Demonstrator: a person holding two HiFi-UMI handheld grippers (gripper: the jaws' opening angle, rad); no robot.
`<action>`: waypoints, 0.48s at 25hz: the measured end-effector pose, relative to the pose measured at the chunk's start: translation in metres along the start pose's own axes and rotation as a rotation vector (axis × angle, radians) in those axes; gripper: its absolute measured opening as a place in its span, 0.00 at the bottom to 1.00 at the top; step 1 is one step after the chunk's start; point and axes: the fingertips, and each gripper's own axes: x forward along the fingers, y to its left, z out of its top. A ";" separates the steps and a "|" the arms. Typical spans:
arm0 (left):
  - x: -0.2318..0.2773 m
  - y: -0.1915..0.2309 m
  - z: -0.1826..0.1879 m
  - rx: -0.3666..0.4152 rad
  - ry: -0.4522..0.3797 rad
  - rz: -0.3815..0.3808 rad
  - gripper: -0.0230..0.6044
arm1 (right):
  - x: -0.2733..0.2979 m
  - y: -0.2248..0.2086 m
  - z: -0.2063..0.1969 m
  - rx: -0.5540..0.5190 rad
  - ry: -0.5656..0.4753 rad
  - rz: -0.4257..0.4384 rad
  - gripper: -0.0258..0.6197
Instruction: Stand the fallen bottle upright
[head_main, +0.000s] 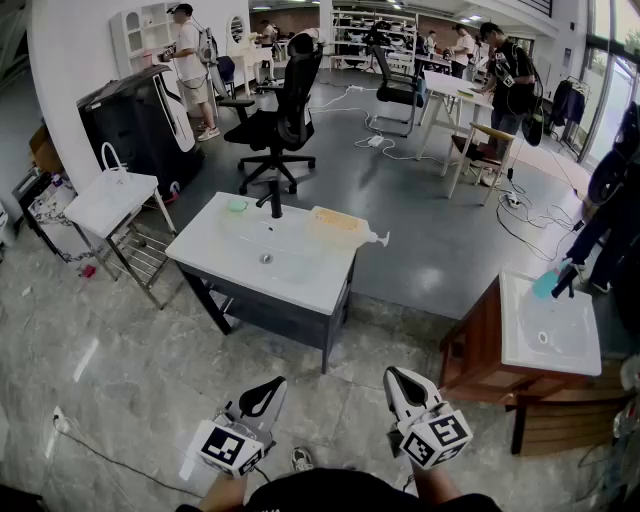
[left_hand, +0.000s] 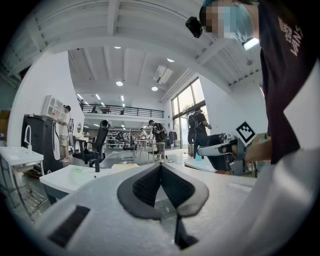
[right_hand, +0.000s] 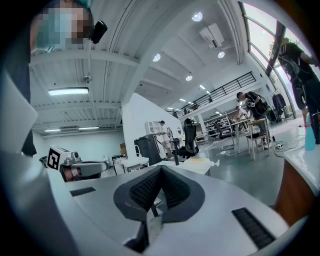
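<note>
A pale yellow pump bottle lies on its side on the right part of a white sink table, nozzle pointing right. It shows small and far off in the left gripper view and the right gripper view. My left gripper and right gripper are held low near my body, well short of the table. Both point level toward it. In their own views the left gripper and the right gripper have their jaws shut with nothing between them.
A black faucet and a small green item stand on the sink table. To the right is a second sink on a wooden cabinet with a teal bottle. An office chair, a small white table and several people are behind.
</note>
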 end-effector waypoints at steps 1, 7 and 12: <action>0.000 0.003 0.000 -0.008 -0.004 -0.015 0.07 | 0.004 0.004 -0.001 0.004 0.003 0.013 0.04; 0.006 0.022 -0.009 -0.022 -0.002 -0.078 0.08 | 0.029 0.014 -0.006 0.106 -0.042 0.014 0.04; 0.009 0.038 -0.028 -0.059 0.030 -0.148 0.42 | 0.040 0.009 -0.020 0.239 -0.062 -0.069 0.27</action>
